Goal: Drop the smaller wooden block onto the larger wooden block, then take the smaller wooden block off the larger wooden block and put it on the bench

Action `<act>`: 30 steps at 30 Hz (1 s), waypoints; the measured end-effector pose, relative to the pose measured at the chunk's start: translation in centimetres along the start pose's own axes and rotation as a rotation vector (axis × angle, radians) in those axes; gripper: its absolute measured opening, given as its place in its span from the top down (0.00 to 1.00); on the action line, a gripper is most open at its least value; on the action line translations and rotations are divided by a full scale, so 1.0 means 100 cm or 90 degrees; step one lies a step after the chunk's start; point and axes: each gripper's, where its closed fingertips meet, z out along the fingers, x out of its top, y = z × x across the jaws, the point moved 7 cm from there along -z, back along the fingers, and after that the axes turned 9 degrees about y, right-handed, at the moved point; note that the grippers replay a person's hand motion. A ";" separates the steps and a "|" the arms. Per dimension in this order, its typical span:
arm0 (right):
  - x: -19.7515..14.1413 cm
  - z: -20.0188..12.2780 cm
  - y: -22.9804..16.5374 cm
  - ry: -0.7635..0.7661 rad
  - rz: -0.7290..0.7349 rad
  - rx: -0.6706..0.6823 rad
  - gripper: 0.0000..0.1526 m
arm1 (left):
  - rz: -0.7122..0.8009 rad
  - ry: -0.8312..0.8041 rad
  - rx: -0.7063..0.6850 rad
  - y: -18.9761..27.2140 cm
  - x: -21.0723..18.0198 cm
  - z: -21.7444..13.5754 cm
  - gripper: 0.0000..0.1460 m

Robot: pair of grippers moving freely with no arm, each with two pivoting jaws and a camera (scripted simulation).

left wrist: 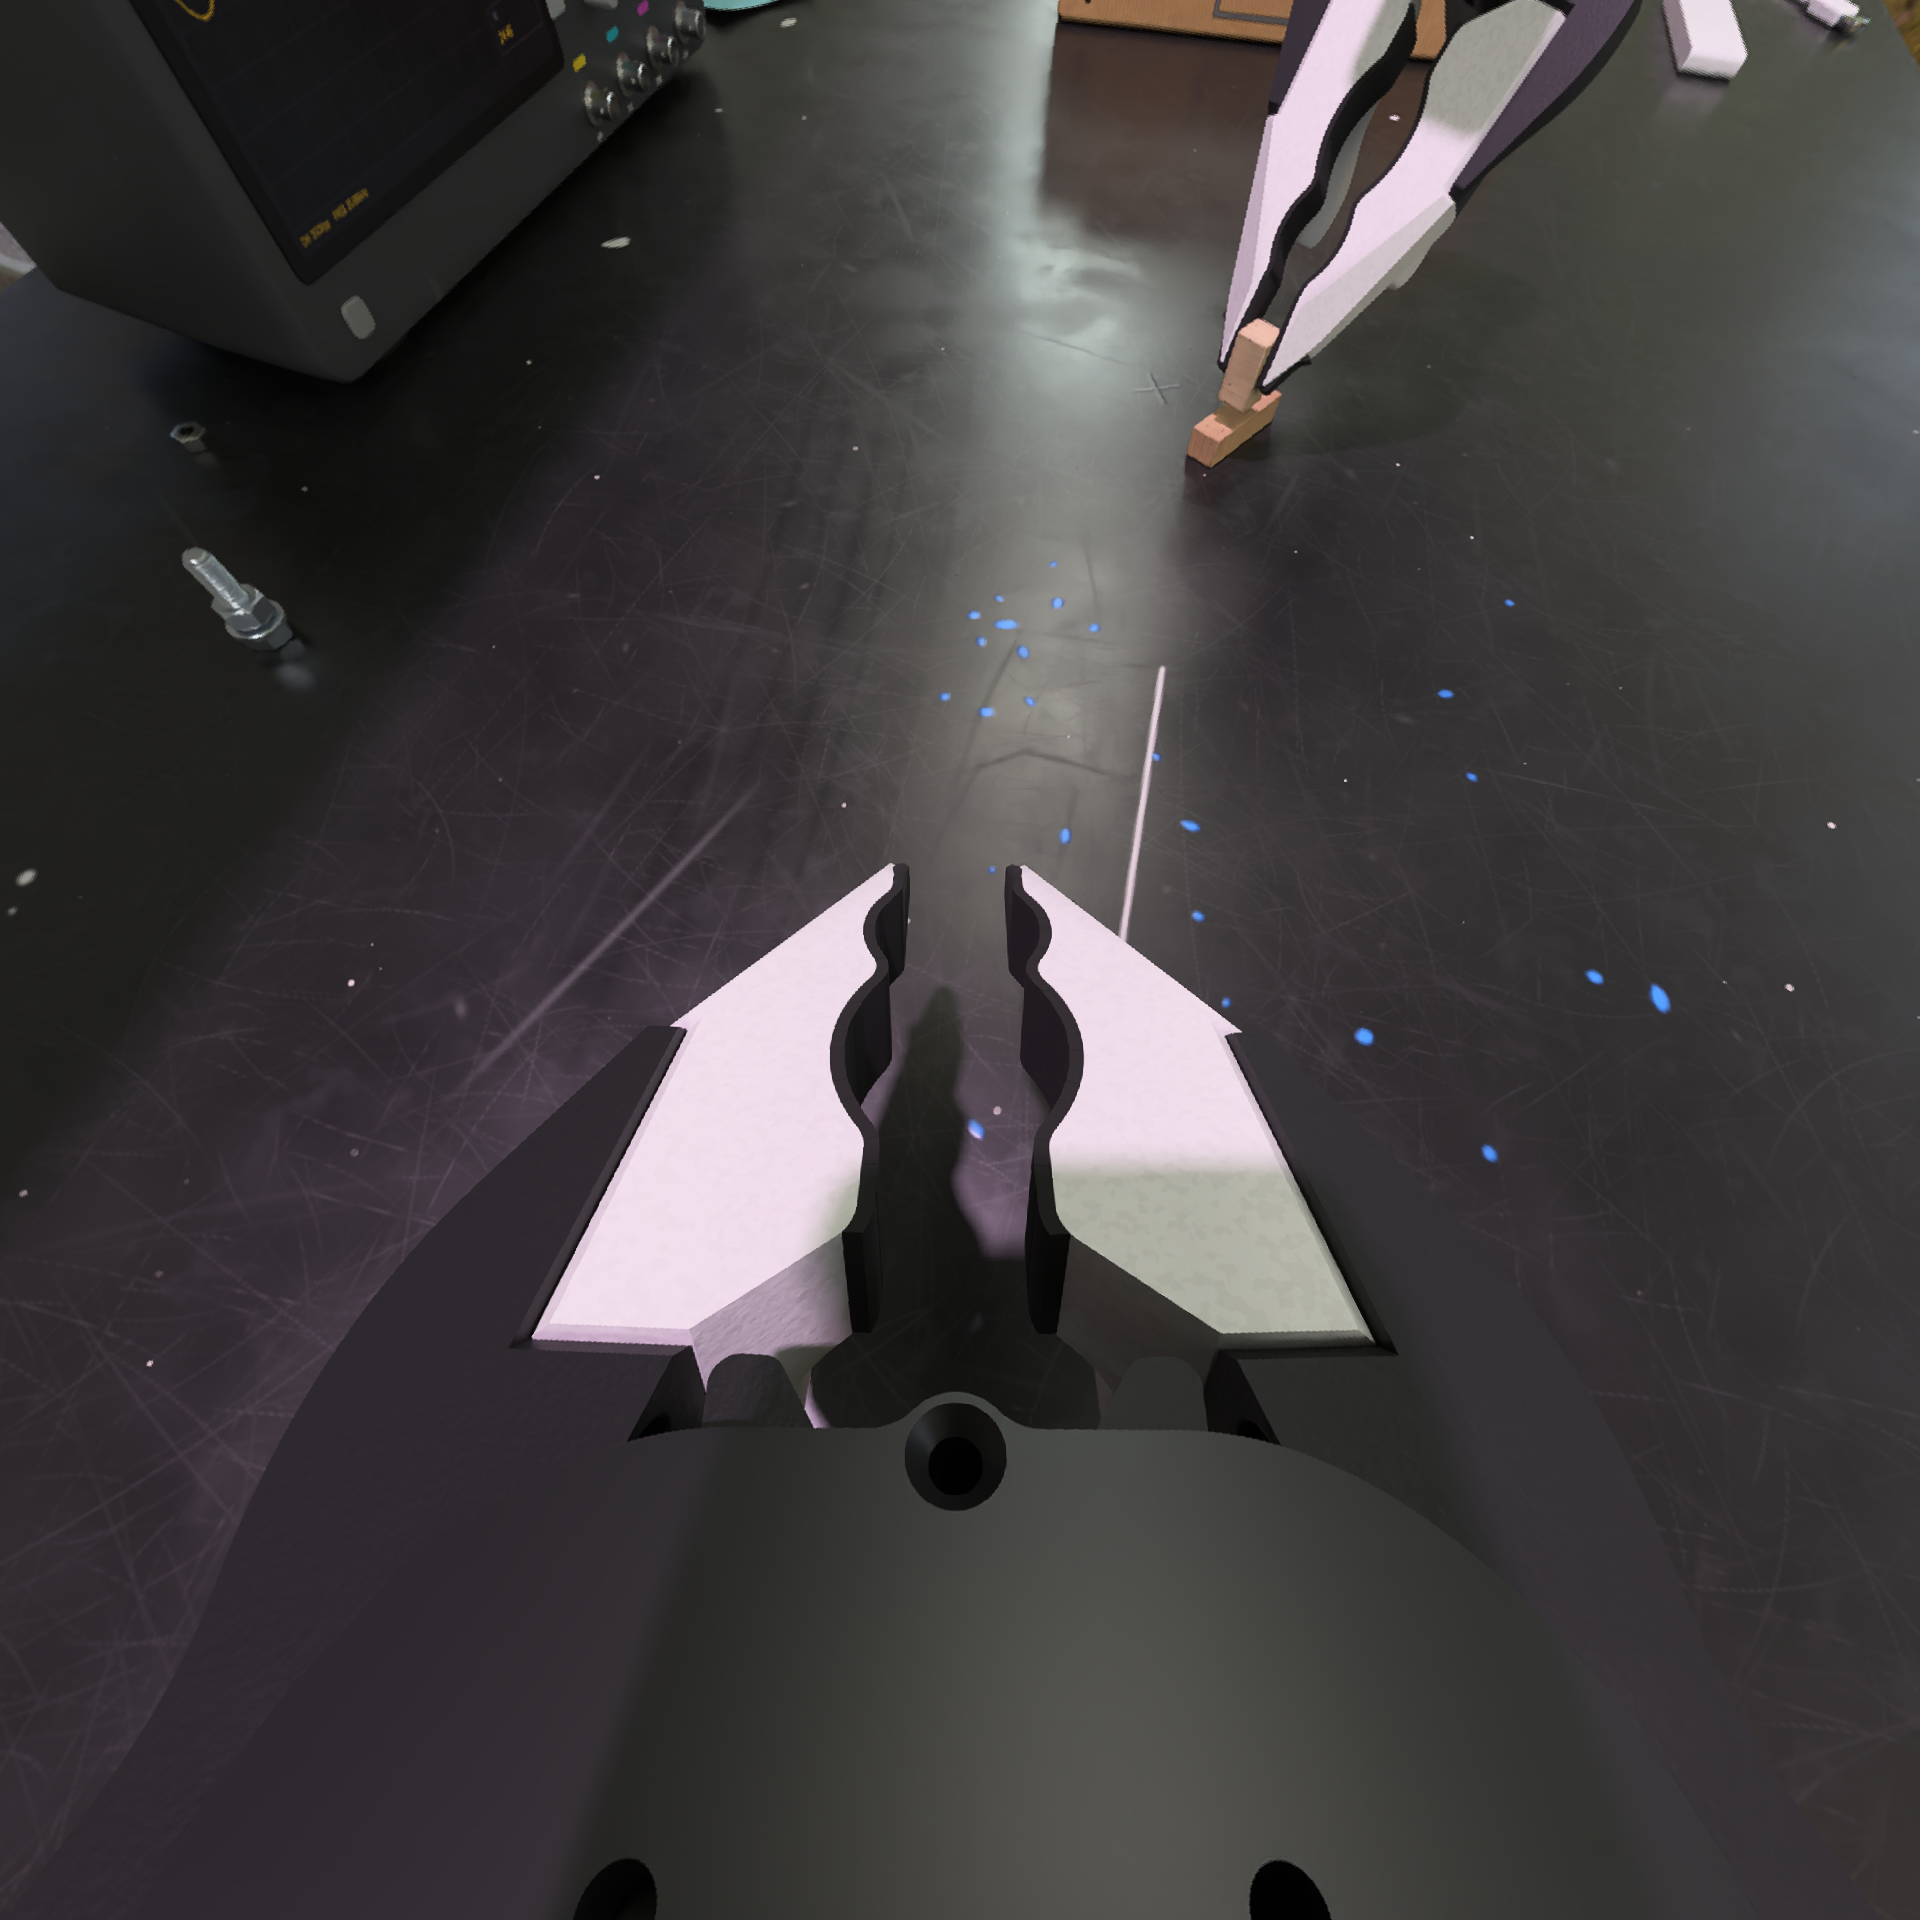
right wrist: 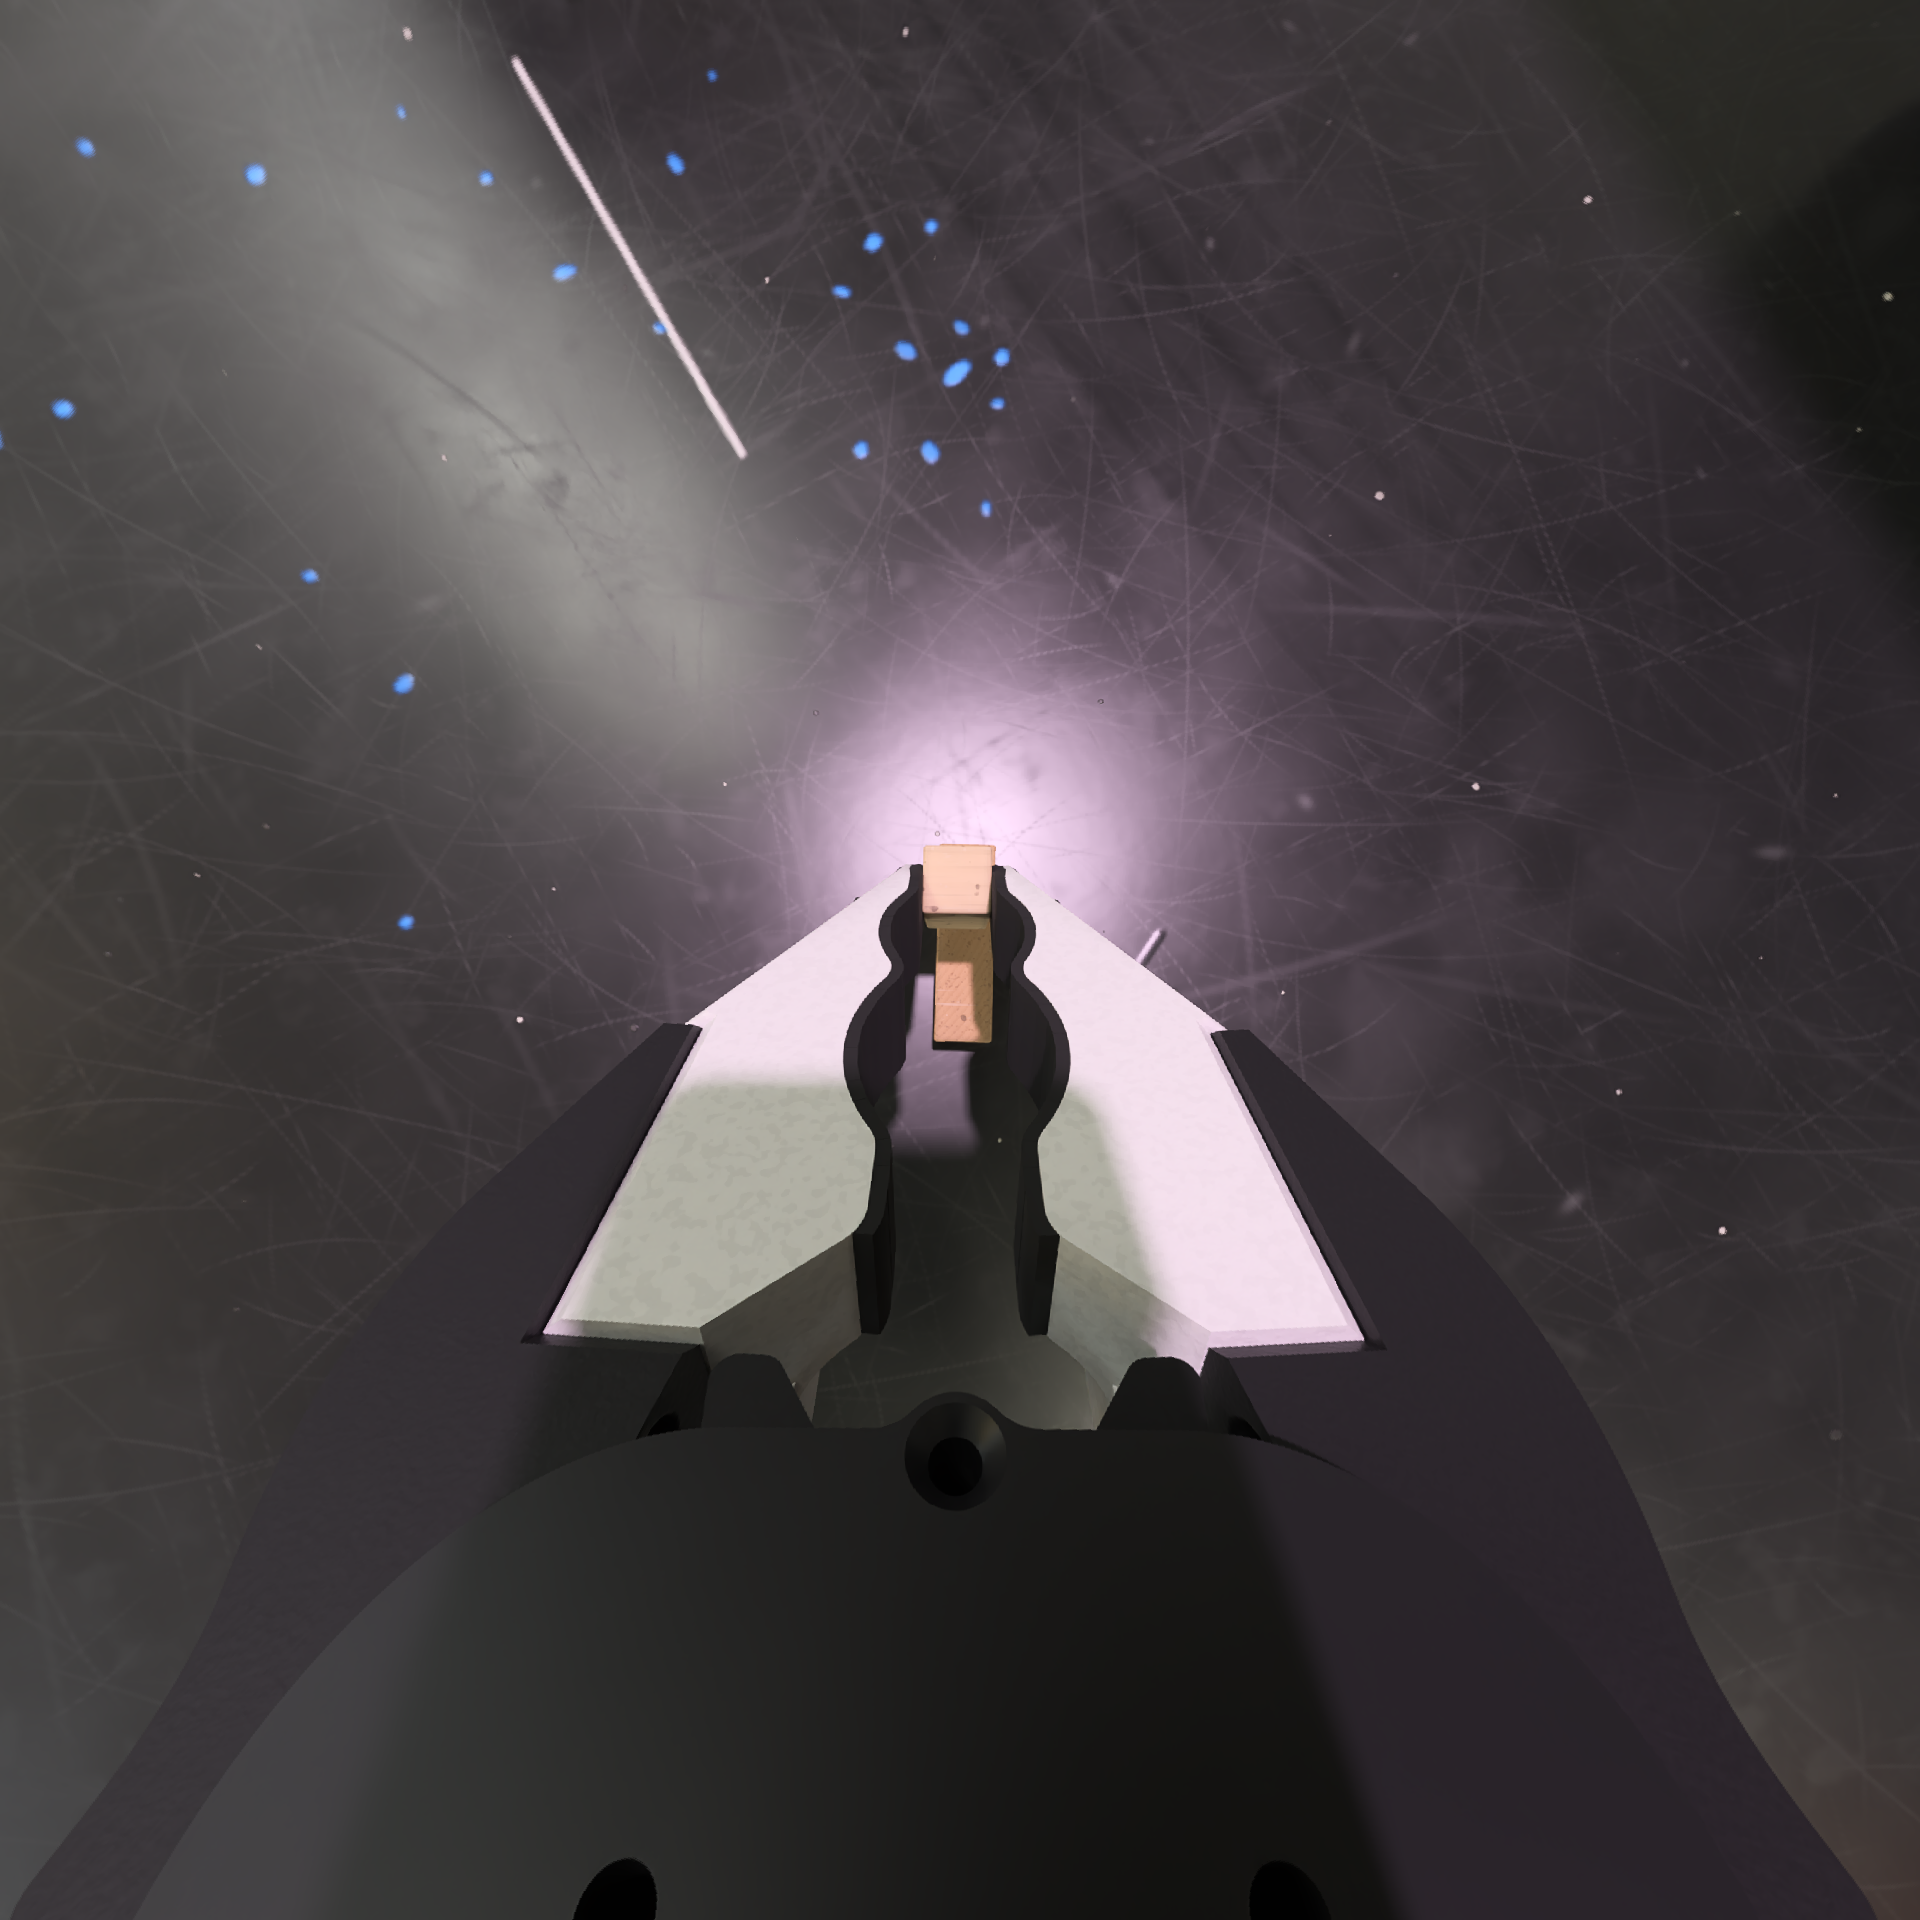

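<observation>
Right gripper (right wrist: pixel 957 883) clamped on small block (left wrist: pixel 1250 362), upright, just above large block (left wrist: pixel 1231 428). Left gripper (left wrist: pixel 957 883) apart, empty, well short of large block. Probably first step; next, release to drop.

Your left gripper (left wrist: pixel 957 883) hangs open over the dark bench (left wrist: pixel 623 935). Far off, the right gripper (left wrist: pixel 1262 358) pinches the small block (left wrist: pixel 1247 364), standing up on the big block (left wrist: pixel 1231 431).

Oscilloscope (left wrist: pixel 312 156): cropped by the top and left edges.
Cardboard box (left wrist: pixel 1164 21): mostly beyond the top edge.
Larger wooden block (right wrist: pixel 961 997): seemingly part-hidden under the smaller wooden block (right wrist: pixel 956 881).
</observation>
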 end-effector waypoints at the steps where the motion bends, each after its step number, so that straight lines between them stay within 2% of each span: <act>1: 0.000 0.002 0.000 -0.007 -0.009 0.000 0.92 | -0.003 0.000 0.001 -0.001 -0.001 -0.001 0.88; 6: -0.002 0.007 -0.001 -0.009 -0.023 0.002 0.92 | -0.016 0.011 0.001 -0.003 -0.005 -0.002 0.88; 12: -0.008 -0.003 0.000 -0.002 -0.009 -0.021 0.92 | -0.014 0.023 -0.004 -0.002 -0.006 -0.003 0.88; 14: -0.008 -0.007 0.001 -0.003 0.009 -0.033 0.92 | -0.013 0.026 -0.004 -0.001 -0.006 -0.004 0.88; 20: -0.001 -0.005 -0.001 0.003 0.147 -0.028 0.91 | -0.017 0.030 0.004 0.000 -0.011 -0.010 0.87; 25: -0.004 0.005 0.001 -0.041 0.158 -0.048 0.92 | -0.017 0.037 0.006 -0.001 -0.011 -0.011 0.88; 30: -0.003 -0.010 0.003 -0.054 0.157 -0.078 0.92 | -0.013 0.042 0.011 0.000 -0.011 -0.016 0.88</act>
